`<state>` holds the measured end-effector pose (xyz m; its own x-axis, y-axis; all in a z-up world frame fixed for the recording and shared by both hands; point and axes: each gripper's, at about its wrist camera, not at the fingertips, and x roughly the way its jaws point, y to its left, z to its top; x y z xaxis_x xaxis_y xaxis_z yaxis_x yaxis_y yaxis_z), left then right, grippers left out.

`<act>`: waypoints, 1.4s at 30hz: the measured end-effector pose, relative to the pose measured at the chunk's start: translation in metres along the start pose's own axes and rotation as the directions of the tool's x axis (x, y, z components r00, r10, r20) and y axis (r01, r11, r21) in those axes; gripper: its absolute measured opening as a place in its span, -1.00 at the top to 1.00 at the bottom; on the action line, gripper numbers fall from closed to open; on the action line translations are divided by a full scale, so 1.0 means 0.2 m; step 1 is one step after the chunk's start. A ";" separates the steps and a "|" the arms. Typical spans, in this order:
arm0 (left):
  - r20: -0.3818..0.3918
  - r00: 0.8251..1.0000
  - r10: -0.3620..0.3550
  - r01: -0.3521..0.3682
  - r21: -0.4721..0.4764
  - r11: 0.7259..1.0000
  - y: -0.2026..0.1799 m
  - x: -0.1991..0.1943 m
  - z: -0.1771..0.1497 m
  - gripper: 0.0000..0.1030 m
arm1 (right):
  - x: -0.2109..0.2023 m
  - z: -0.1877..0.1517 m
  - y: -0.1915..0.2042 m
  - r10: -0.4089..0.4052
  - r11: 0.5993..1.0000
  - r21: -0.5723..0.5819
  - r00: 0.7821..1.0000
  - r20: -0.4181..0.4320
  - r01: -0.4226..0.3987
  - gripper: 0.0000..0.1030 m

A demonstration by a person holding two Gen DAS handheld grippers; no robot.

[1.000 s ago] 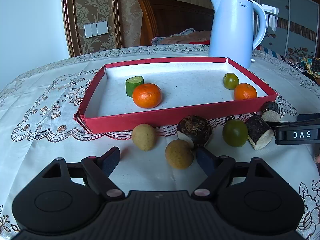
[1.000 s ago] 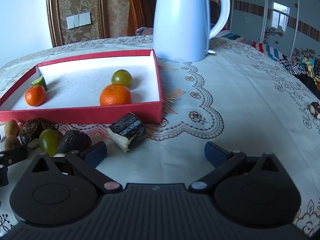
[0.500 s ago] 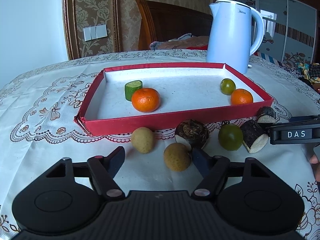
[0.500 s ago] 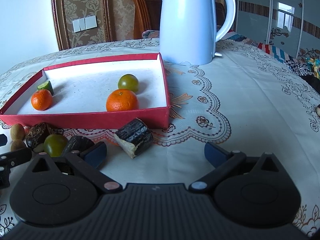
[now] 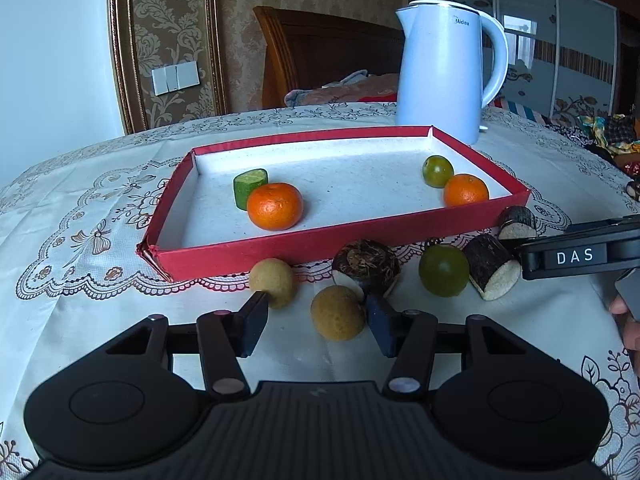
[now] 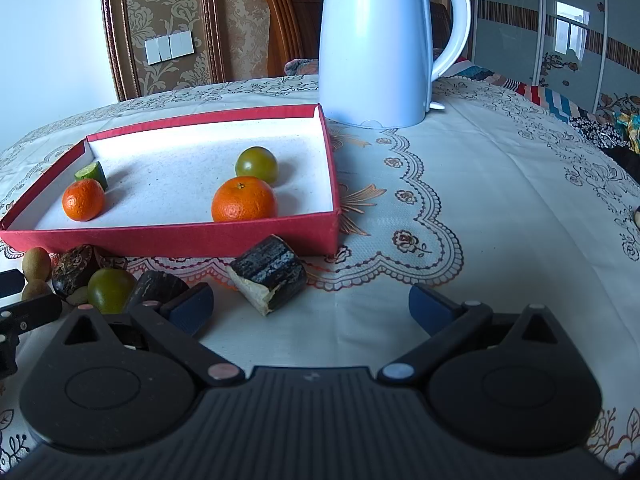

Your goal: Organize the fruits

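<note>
A red tray [image 5: 344, 242] holds two oranges [image 5: 275, 206], a green fruit [image 5: 438, 170] and a cucumber piece [image 5: 250, 187]. In front of it lie two tan round fruits [image 5: 273, 281], a dark taro half [image 5: 366, 266], a green fruit [image 5: 444, 270] and two dark root pieces [image 5: 492, 266]. My left gripper [image 5: 314, 322] is open, its fingers either side of the nearer tan fruit [image 5: 338, 312]. My right gripper [image 6: 312, 310] is open, just behind a dark root piece [image 6: 270, 274], with the tray [image 6: 168, 238] to its left.
A pale blue kettle [image 5: 448, 68] stands behind the tray's right corner, also large in the right wrist view [image 6: 380, 40]. The lace tablecloth [image 6: 500, 200] spreads to the right of the tray. A wooden chair and wall lie beyond the table.
My left gripper has narrowed its opening around the nearer tan fruit and tilted up a little. My right gripper has moved slightly forward toward the root piece.
</note>
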<state>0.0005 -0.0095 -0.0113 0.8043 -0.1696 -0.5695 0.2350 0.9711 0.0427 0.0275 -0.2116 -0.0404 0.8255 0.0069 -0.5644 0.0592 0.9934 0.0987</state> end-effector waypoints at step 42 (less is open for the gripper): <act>-0.018 0.999 -0.043 0.043 -0.014 0.999 0.00 0.01 0.00 0.38 | -0.02 0.00 0.02 0.028 0.999 -0.044 0.999 0.031 -0.026 -0.27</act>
<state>0.0023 -0.0091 -0.0127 0.7836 -0.2085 -0.5853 0.2620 0.9650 0.0069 0.0247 -0.2074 -0.0379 0.8438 0.0307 -0.5358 0.0129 0.9969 0.0774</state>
